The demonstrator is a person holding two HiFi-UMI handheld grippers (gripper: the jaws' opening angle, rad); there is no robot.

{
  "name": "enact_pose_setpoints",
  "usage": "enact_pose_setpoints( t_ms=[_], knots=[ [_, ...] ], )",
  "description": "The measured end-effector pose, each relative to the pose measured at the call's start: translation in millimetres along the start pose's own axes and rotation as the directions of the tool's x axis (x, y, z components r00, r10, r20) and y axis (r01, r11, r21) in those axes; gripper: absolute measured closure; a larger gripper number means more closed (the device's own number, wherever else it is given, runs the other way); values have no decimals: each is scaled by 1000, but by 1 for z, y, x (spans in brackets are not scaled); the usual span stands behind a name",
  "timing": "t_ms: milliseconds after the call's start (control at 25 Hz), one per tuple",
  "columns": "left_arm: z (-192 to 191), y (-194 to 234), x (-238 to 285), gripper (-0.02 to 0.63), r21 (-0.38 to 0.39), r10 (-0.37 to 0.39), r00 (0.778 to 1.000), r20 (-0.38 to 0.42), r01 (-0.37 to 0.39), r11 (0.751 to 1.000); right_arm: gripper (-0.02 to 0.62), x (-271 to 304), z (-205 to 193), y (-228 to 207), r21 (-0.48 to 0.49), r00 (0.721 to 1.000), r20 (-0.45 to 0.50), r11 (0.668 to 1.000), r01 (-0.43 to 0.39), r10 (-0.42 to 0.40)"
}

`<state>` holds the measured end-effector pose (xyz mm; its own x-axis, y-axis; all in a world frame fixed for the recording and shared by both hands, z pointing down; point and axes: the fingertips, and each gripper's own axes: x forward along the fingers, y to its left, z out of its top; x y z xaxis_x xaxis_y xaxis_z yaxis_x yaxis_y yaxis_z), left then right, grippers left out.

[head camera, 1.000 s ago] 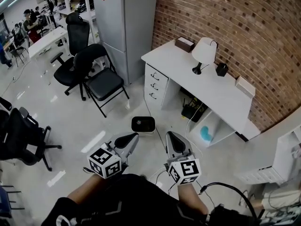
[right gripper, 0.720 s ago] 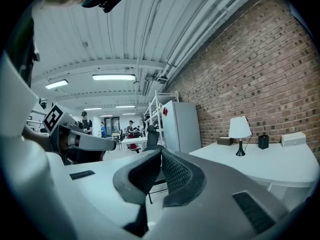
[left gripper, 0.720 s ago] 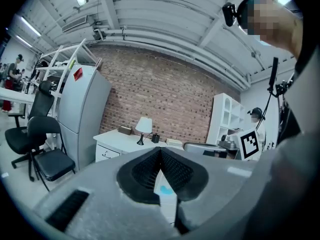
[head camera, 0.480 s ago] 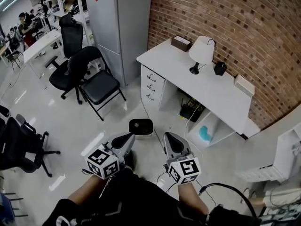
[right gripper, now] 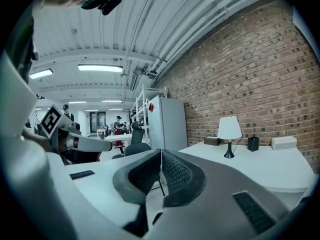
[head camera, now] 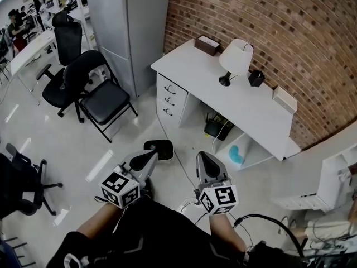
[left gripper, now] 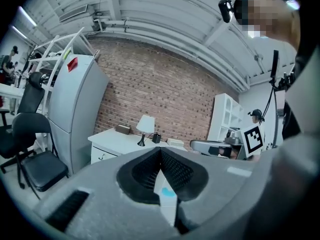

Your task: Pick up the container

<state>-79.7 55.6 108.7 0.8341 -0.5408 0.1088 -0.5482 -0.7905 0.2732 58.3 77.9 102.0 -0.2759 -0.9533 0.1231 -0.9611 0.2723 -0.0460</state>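
Note:
A white desk (head camera: 248, 109) stands against the brick wall. On it are a brown box (head camera: 207, 44), a white lamp (head camera: 234, 60), a small black container (head camera: 256, 77) and a flat white box (head camera: 284, 99). My left gripper (head camera: 154, 154) and right gripper (head camera: 202, 158) are held side by side over the floor, well short of the desk, both shut with nothing between the pads. Past the shut jaws, the left gripper view shows the lamp (left gripper: 146, 126) and black container (left gripper: 156, 138); the right gripper view shows the same container (right gripper: 253, 143) beside the lamp (right gripper: 229, 130).
A small black-and-white device (head camera: 159, 147) sits on the floor just beyond the left gripper. A black folding chair (head camera: 100, 96) and a tall grey cabinet (head camera: 125, 27) are left of the desk. A teal object (head camera: 235, 153) lies under the desk. White shelving (head camera: 334, 177) is at right.
The whole view has come closer to the desk, and both grippers have travelled forward with it. The floor device now lies nearer the left gripper. Both jaws stay shut.

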Motion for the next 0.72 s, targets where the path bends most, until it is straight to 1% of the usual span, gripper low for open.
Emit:
enact_pose_setpoints(
  t_ms=[160, 280, 480, 560, 640, 720],
  knots=[
    [4, 36, 22, 603, -3, -5, 1000, -23, 5, 1000, 586, 38, 1, -12, 20, 1000, -4, 1000, 2, -2],
    [9, 64, 39, 601, -26, -7, 999, -39, 6, 1000, 586, 70, -2, -23, 42, 1000, -20, 999, 8, -7],
    [10, 105, 65, 603, -28, -23, 997, -77, 21, 999, 585, 117, 1, -43, 86, 999, 20, 996, 35, -37],
    [8, 126, 72, 601, -33, -16, 996, -86, 14, 999, 585, 138, -6, -47, 100, 999, 6, 994, 39, -40],
    [5, 145, 79, 603, -46, -8, 996, -93, 3, 999, 585, 155, -13, -54, 130, 998, -21, 989, 68, -66],
    [3, 160, 87, 601, -65, -5, 995, -101, -1, 998, 584, 166, -20, -68, 141, 991, -47, 981, 133, -127]
  ],
)
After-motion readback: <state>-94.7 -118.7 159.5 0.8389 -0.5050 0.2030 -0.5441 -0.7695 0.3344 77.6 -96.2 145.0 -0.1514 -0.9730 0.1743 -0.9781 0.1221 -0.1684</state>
